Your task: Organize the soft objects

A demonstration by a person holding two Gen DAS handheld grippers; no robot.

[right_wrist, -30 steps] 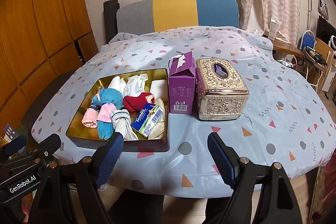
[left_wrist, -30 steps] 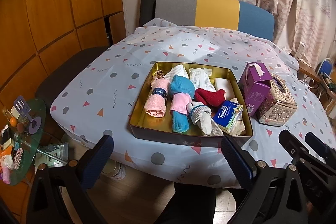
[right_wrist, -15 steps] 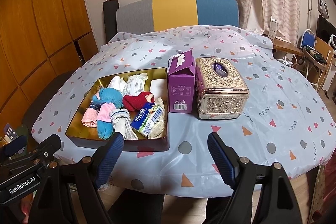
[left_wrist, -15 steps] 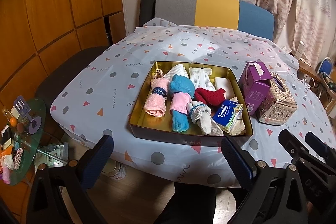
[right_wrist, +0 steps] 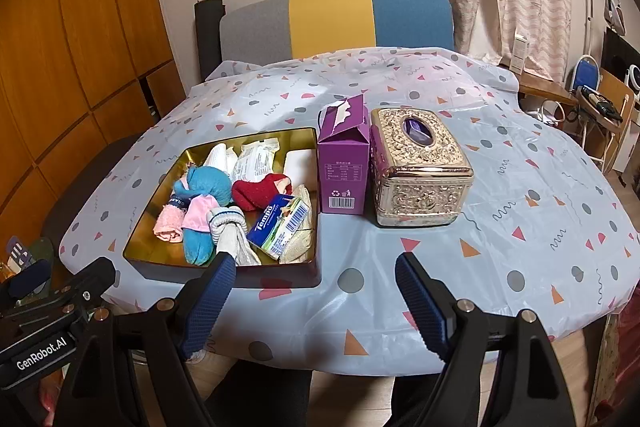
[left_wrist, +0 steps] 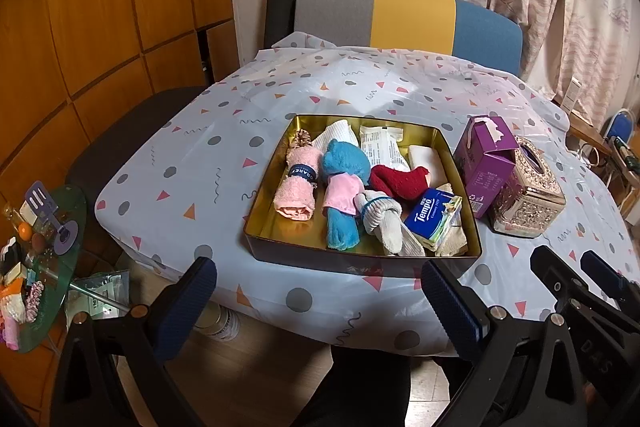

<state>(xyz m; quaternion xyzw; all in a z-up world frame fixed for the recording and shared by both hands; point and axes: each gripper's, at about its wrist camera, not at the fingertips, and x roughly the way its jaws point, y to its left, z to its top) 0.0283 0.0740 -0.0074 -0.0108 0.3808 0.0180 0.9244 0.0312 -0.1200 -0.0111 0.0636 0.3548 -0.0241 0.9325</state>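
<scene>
Both grippers, left (left_wrist: 318,301) & right (right_wrist: 312,301), wide open, empty, short of the tin (left_wrist: 460,183) on the tabletop. Towel roll (left_wrist: 299,187), socks (left_wrist: 384,223) etc lie inside: prob light, squashy; pinch mid-roll.

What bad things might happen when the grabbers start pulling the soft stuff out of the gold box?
The soft things are packed close in the gold tin, so lifting the white sock might drag the Tempo tissue pack along. The purple carton stands tall right beside the tin and could tip if the right gripper bumps it.
</scene>
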